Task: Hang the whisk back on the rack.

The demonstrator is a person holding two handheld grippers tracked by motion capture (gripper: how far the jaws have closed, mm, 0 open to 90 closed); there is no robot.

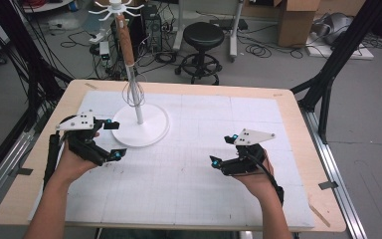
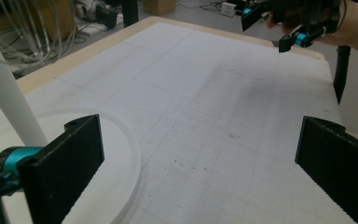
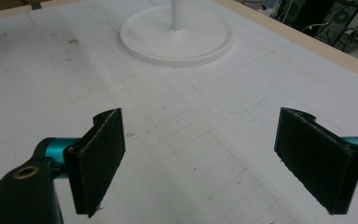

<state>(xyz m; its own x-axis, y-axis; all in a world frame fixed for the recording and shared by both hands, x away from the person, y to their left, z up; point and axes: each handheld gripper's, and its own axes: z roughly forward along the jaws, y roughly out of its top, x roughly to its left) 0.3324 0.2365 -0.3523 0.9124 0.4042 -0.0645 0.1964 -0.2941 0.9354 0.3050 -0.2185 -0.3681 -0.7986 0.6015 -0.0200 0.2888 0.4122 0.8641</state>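
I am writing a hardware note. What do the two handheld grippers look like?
Both the left gripper and the right gripper have black bodies, each topped by a grey three-cornered plate with dark dots. Their flat black fingers have turquoise metal fittings at the base. A black cable trails from each along the forearm.

1. A grey floor (image 1: 378, 124) is stretching beyond the wooden table (image 1: 298, 114).
2. A black stool (image 1: 204, 37) is standing behind it.
3. Cardboard boxes (image 1: 298, 20) are sitting far right.
4. Cables (image 1: 258, 50) are trailing across the floor.

No text, label, brand or number can be read anywhere.
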